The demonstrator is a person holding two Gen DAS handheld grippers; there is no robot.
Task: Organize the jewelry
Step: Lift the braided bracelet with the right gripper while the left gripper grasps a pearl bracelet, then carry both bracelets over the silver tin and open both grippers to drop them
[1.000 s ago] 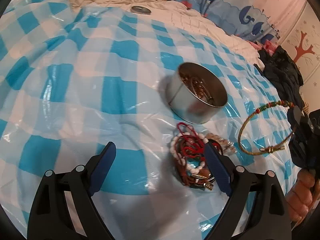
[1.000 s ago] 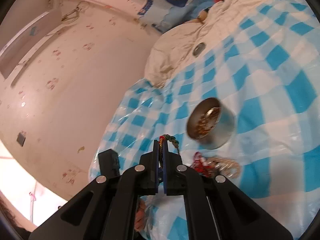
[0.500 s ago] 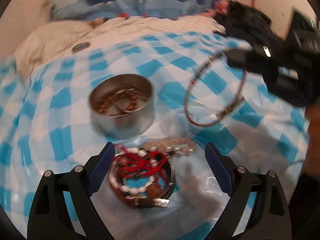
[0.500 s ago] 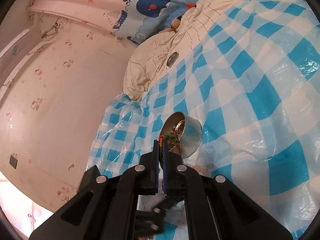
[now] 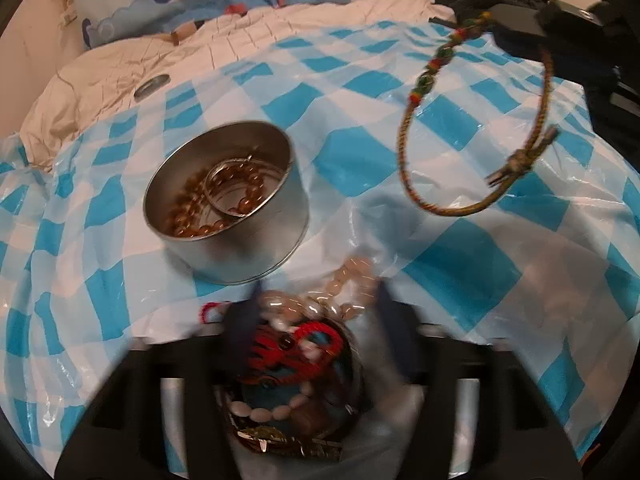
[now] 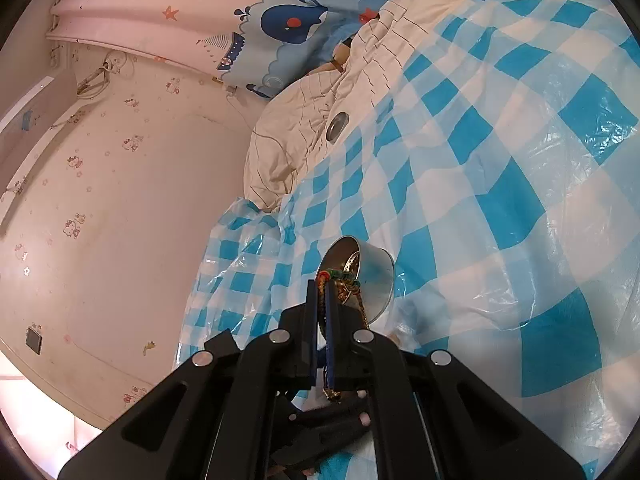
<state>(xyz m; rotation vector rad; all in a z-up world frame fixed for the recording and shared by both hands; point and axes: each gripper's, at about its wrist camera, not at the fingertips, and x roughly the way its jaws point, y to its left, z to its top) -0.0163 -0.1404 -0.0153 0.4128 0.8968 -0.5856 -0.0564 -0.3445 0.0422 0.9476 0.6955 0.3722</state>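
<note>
The left tool [image 5: 316, 312] stood low in the left wrist view, its two fingers blurred on either side of a tangled heap of jewelry [image 5: 296, 364]. Its jaws were closing, with the heap between them; whether the pads already pressed on it could not be told through the blur. The heap held red cord, white beads, pale pink beads and a dark band, and it lay on the blue-and-white checked plastic sheet [image 5: 460, 268] at the lower centre of the frame.

Just above the heap, left of centre, stood a round metal tin [image 5: 228, 204], upright and uncovered. Amber beads and a metal ring lay inside it.

The right tool [image 6: 322, 292] was fully closed on a woven cord bracelet [image 5: 476, 120]. In the left wrist view the bracelet hung as an open loop at the upper right, clear of the sheet, with red, green and yellow beads along its upper stretch and a knotted end at its right. In the right wrist view the tin sat just beyond the fingertips.

A flat round lid [image 5: 152, 85] lay on the cream quilt [image 5: 240, 44] at the upper left, well apart from the tin. A whale-patterned cloth [image 6: 296, 20] hung behind the bed.
</note>
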